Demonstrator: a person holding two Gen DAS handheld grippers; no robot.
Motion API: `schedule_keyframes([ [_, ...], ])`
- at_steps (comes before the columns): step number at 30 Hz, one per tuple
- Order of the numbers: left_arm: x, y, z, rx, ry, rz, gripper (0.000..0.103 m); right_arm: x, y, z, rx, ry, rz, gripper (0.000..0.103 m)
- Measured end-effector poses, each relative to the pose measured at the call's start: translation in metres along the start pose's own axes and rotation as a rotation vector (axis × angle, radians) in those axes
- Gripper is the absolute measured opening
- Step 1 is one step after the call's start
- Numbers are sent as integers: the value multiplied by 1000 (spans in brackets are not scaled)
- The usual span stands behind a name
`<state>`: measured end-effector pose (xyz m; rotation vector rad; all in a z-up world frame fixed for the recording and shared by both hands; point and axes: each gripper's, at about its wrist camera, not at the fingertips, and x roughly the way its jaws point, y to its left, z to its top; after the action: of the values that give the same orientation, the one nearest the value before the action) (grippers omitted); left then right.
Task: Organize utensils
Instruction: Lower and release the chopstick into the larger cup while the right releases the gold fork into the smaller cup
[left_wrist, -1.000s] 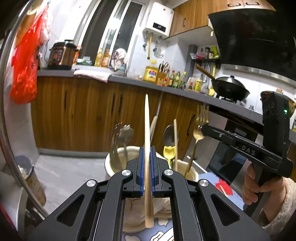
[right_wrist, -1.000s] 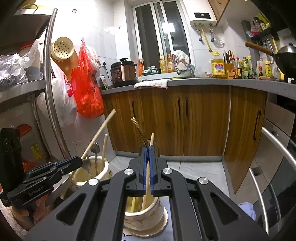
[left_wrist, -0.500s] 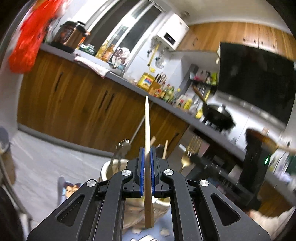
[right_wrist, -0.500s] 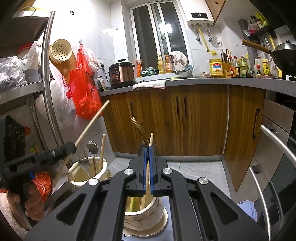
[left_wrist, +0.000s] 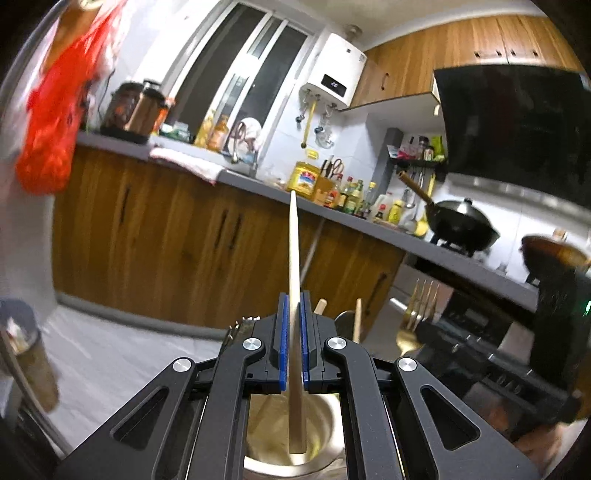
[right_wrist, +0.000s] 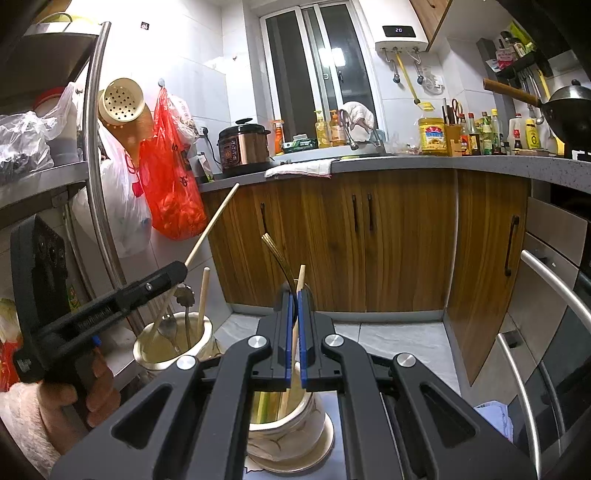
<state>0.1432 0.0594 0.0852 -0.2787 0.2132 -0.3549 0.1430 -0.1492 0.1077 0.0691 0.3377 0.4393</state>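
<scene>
My left gripper is shut on a long wooden chopstick that stands nearly upright. The chopstick's lower end hangs in the mouth of a cream ceramic holder. In the right wrist view the left gripper holds this chopstick slanted over the left holder, where a spoon, a fork and a wooden stick stand. My right gripper is shut on a gold fork, tines up, above a second cream holder. From the left wrist view the fork shows at the right.
Wooden cabinets under a grey counter run across the back. A metal rack with bags and a red plastic bag stands at the left. An oven handle is at the right. A hand grips the left tool.
The left gripper with its chopstick has risen and shifted toward the left holder, tilting a little. The right gripper and its fork have stayed where they were.
</scene>
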Motion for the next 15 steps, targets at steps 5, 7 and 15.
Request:
schedule_keyframes([
  [5, -2, -9, -7, 72, -9, 33, 6, 0, 0, 0, 2, -2, 3, 3],
  [7, -3, -9, -9, 84, -6, 39, 6, 0, 1, 0, 1, -2, 3, 3],
  [15, -13, -1, -13, 71, 33, 36, 6, -1, 1, 0, 3, -1, 1, 2],
])
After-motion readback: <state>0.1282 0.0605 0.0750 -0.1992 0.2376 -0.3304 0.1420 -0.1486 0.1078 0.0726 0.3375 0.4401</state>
